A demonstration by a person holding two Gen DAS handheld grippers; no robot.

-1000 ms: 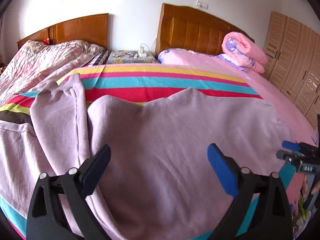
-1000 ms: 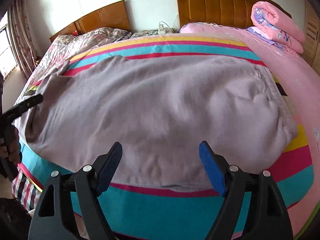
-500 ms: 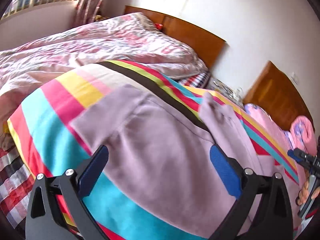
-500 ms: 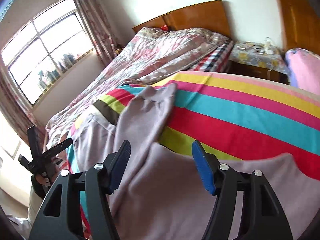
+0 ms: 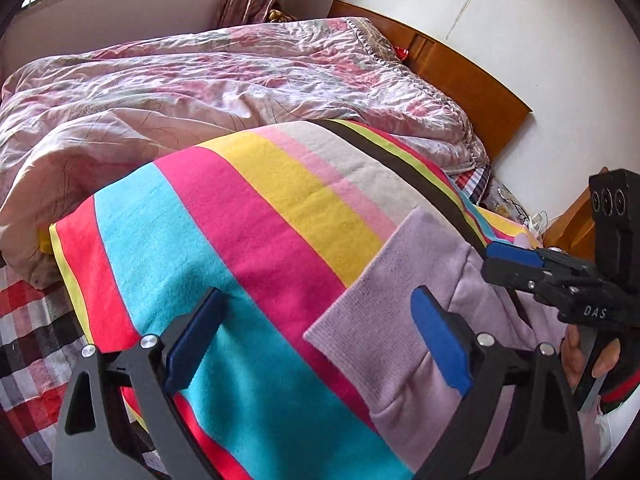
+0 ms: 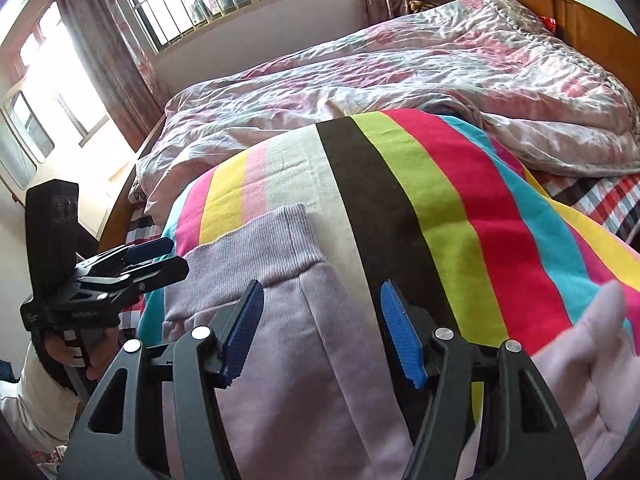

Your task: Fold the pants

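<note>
Both tongs are over the ribbed cuff end of the lilac pants, which lie flat on the striped blanket covering the bed. The left tongs stand spread wide, blue pads apart, holding nothing, the cuff's corner just at the right-hand pad. The right tongs gape open too, above the pant leg. Beyond the blanket sits a crumpled floral quilt.
</note>
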